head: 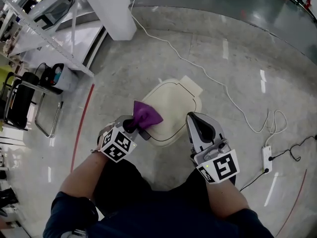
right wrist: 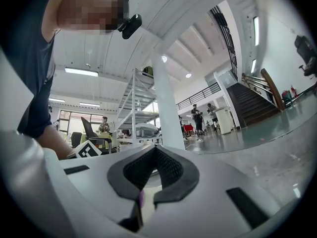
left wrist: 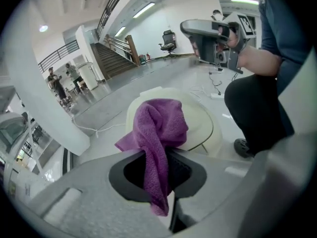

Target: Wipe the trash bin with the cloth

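Your left tongs (head: 136,125) are clamped shut on the cloth (head: 146,114). In the left gripper view the jaws (left wrist: 158,167) pinch it at about its middle: a bunched head spills out ahead of the tips and a short tail hangs below them. The cloth (left wrist: 161,128) looks like soft, light terry. It'll likely fold and drag rather than push, so press with the bunched head. The grip looks sound where it is.

Your right tongs (head: 194,123) are closed with nothing in them. In the right gripper view the pads (right wrist: 156,175) meet on empty air.

The bin (head: 173,100) stands on the floor (head: 237,58) just ahead of and below both tongs, between them, with its cream top facing up at you. The cloth's head hangs over the near-left edge of that top; I can't tell whether it touches. The top is a rounded oblong. Its long axis runs from the left tongs away to the far right, and the flap (head: 190,85) marks the far end.

The shell looks like smooth, hard plastic, so probably light and slippery. It may skate under a firm wipe. If it does, steady it with the right tongs against the near-right rim. From the left gripper view the bin (left wrist: 200,120) lies just beyond the cloth.
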The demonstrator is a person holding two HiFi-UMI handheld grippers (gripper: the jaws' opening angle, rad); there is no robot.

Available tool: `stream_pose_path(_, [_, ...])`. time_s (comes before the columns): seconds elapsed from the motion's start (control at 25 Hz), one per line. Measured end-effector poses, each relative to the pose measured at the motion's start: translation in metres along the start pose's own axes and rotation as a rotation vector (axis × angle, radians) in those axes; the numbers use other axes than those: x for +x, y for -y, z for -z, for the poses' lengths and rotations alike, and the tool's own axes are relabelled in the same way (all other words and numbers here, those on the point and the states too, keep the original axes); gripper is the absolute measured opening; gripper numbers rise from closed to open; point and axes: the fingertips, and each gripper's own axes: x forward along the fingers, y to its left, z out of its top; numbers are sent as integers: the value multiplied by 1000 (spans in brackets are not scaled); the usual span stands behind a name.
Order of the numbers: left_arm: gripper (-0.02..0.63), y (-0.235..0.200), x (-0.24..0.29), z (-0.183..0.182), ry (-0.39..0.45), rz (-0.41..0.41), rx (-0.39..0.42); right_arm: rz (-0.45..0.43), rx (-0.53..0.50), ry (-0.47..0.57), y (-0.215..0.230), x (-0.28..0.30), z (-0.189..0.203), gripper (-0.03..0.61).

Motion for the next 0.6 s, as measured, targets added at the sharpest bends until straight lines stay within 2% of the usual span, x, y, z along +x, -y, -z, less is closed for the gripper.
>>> stream_pose_path(0.08, [54,7,-4,2,-4,16,-12,-12,1,1,-3,3,1,10])
stream_pose_path(0.2, [54,38,-6,-6,3,81,-5,-25,-4,2,-6,7,1,10])
stream_pose_path(0.48, [54,118,-8,-40,79,248,8,-34,5,-11,-7,13,8,11])
stream_pose_path(0.6, [54,137,-9,-46,98,289,20,-35,1,-22,-9,14,11,9])
